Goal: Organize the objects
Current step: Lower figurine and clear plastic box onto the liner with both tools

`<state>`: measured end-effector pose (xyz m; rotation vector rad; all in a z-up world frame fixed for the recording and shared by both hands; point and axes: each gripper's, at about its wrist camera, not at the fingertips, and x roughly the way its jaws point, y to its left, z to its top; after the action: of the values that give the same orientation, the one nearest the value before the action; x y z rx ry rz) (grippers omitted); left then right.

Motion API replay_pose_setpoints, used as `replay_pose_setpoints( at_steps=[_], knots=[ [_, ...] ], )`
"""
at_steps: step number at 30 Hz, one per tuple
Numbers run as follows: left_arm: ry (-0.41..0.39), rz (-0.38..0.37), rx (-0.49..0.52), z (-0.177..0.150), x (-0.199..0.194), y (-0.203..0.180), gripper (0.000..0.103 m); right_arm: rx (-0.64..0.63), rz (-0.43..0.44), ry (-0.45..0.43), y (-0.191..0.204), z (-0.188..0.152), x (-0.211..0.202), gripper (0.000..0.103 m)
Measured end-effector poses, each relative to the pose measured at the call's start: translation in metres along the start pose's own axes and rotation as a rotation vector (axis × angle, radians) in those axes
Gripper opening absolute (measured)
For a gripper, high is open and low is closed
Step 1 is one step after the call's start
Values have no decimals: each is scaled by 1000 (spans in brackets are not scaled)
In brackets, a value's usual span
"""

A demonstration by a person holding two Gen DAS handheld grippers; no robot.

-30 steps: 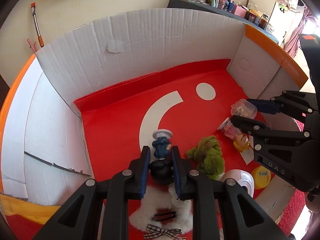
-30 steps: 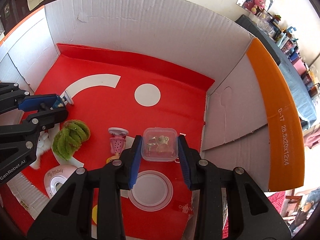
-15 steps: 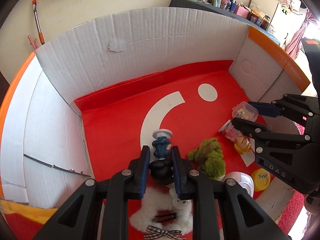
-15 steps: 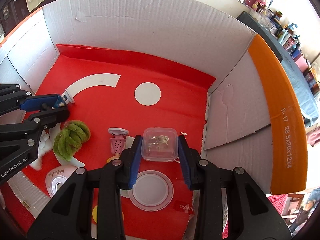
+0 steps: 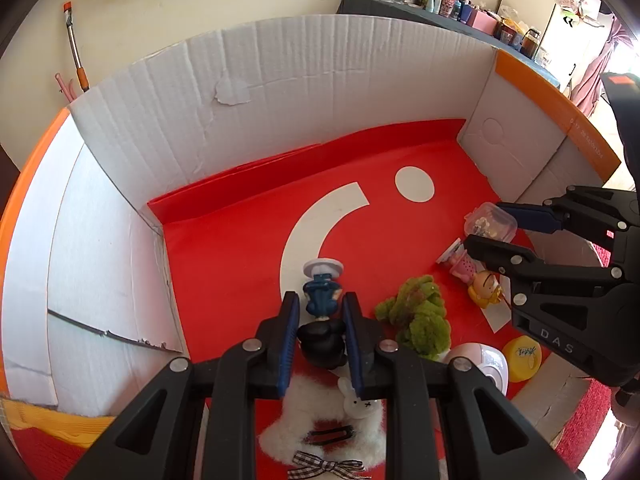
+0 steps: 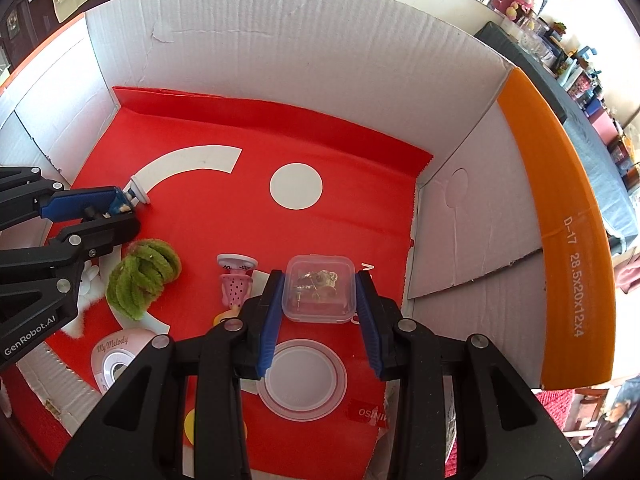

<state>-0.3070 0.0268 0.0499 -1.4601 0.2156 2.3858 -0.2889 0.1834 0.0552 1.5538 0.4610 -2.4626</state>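
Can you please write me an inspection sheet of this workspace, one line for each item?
Surface: red liner with white arc and dot, inside white cardboard box.
Job's things: blue figurine between left fingers; clear plastic box between right fingers.
Clutter: green fuzzy toy, pink figurine, round lid, pink My Melody device, white fluffy piece.
Grippers: left gripper shut on figurine; right gripper shut on box.
Cables: nothing seen.
Surroundings: cluttered shelf behind.
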Motion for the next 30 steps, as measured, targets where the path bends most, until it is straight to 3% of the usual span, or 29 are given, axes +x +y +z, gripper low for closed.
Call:
replay_pose_setpoints(
  at_steps=[11,30],
  knots=[
    [-2,3,0,2,-1,-2,30,3,0,-1,3,-1,7,34],
    [-16,12,4,7,2,-7,31,14,2,-5,12,-2,16,35]
  ],
)
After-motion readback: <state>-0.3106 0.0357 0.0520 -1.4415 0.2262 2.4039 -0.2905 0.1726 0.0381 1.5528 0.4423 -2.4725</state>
